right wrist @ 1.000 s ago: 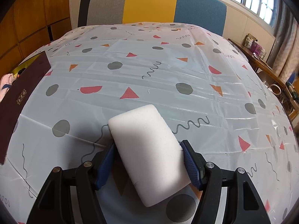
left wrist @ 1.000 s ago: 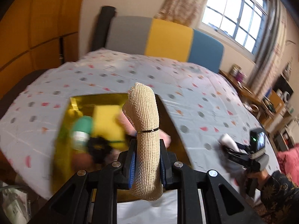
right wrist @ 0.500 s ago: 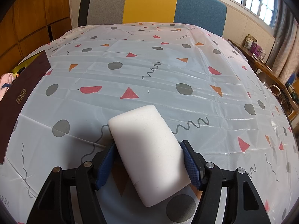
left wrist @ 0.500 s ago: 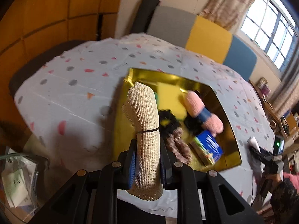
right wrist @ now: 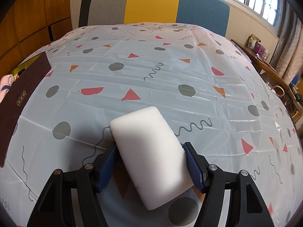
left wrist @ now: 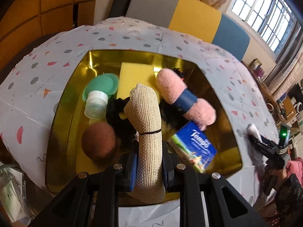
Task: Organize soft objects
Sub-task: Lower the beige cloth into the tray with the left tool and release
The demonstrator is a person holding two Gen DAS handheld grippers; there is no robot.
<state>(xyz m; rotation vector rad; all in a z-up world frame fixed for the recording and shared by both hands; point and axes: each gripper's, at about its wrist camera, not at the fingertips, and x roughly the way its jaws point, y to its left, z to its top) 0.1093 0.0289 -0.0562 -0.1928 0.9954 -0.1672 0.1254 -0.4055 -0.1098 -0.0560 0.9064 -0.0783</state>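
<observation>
A patterned tablecloth (right wrist: pixel 170 71) is shown bearing a gold-lined box (left wrist: pixel 62 117), already crowded. Within it, a yellow sponge (left wrist: pixel 136 73) lies at 12 o'clock, a pink plush roll (left wrist: pixel 170 87) at 2 o'clock, a blue tissue pack (left wrist: pixel 195 145) at 4 o'clock, a brown ball (left wrist: pixel 98 141) at 8 o'clock. The left gripper (left wrist: pixel 148 167) is seen clamped narrowly on a mesh cloth roll (left wrist: pixel 147 124), held over the box centre. The right gripper (right wrist: pixel 151 167) is spread wide, its pads pressed against a white sponge (right wrist: pixel 149 151) above the cloth. If released here, the roll would likely land on the pile and tip out; the sponge may slip from its shallow grip.
</observation>
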